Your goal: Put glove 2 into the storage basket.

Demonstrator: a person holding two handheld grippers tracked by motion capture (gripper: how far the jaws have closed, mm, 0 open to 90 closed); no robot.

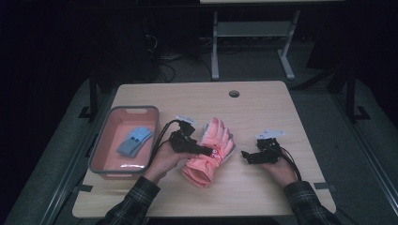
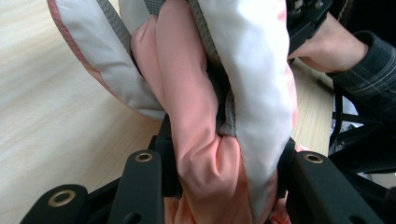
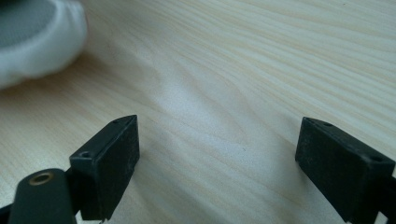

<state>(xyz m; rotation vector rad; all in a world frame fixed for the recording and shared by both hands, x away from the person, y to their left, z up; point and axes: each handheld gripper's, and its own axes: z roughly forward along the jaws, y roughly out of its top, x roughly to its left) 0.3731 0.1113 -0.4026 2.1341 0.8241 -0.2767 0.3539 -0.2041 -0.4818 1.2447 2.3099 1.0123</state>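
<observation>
The left gripper (image 1: 206, 151) is clenched on the pink glove (image 1: 210, 152) at mid-table, right of the bin (image 1: 101, 143). The right gripper (image 1: 245, 155) stands released over bare table (image 1: 263, 101). The bulky padding could squeeze out of so narrow a bite and the glove drop. The left gripper view shows fabric bunched between the pads; the high view shows blue gloves (image 1: 134, 140) in the bin.

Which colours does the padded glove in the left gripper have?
Salmon pink padded glove with white and grey panels, clearest in the left gripper view.
</observation>
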